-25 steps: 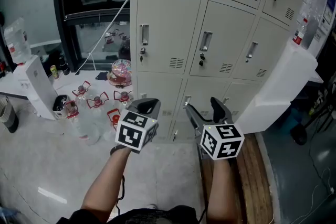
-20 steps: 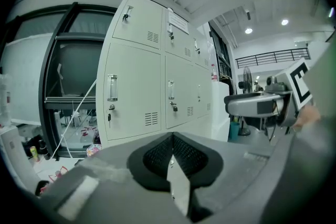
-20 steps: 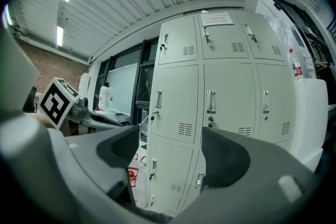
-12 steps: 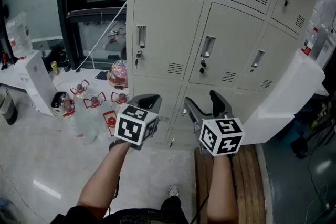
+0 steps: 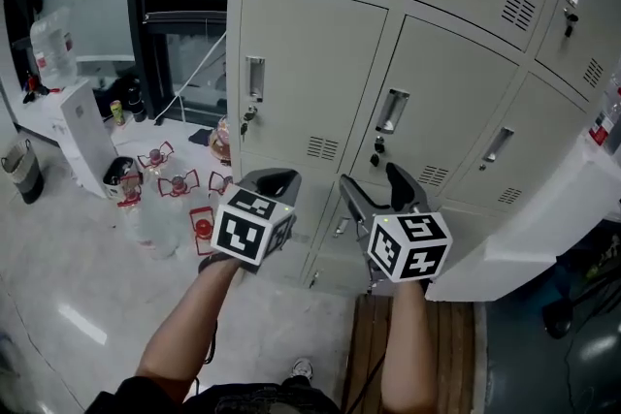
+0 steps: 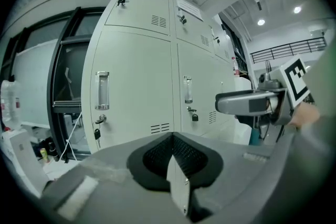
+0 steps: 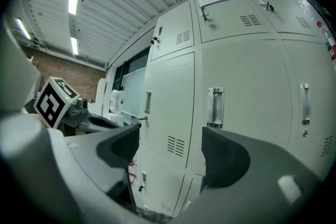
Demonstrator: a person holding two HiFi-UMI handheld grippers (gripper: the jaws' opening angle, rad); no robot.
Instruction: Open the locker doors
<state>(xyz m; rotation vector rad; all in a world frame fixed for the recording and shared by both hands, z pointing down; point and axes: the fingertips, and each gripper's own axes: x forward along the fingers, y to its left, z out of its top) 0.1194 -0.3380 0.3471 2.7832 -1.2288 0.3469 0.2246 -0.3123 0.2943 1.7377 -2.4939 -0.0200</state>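
Note:
A bank of beige lockers [image 5: 320, 63] stands ahead, every door in view closed. The middle row's left door has a handle [image 5: 254, 78] with a key [image 5: 248, 116] below it. The door beside it has a handle [image 5: 391, 110] too. My left gripper [image 5: 273, 181] is shut with nothing in it, a little short of the lower doors. My right gripper [image 5: 375, 185] is open and empty beside it. In the left gripper view the pads meet, facing the left door's handle [image 6: 102, 90]. In the right gripper view a door handle [image 7: 214, 107] shows through the gap between the jaws.
Several red-capped bottles [image 5: 175, 194] lie on the floor at left, near a white box [image 5: 82, 136] and a bucket [image 5: 24, 172]. A large white panel [image 5: 543, 218] leans against the lockers at right. A wooden board [image 5: 369, 354] lies underfoot.
The view has moved nearer the lockers, which now fill more of the frame. Both grippers have gone forward with it. Their jaws stand as before.

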